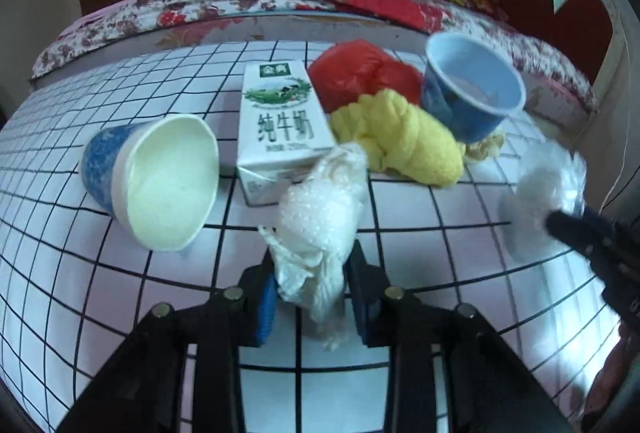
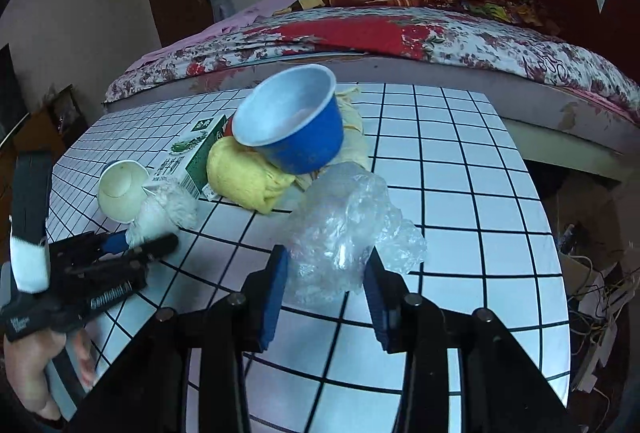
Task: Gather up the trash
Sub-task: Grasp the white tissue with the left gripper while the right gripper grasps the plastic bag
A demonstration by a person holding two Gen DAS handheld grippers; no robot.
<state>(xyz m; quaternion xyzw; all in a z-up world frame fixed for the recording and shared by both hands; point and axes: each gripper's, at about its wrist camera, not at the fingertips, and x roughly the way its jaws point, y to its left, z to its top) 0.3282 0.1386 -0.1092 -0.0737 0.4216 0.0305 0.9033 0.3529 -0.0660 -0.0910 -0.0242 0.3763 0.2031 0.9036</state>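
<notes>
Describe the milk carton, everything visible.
The milk carton is a white rectangular box that looks like coated paperboard, with a green logo, a farm picture and green Chinese characters on its face. It lies on its back on the grid-patterned table, top end away from the left camera. It looks intact. The white foam wad overlaps its near corner; the yellow cloth sits at its right side.
</notes>
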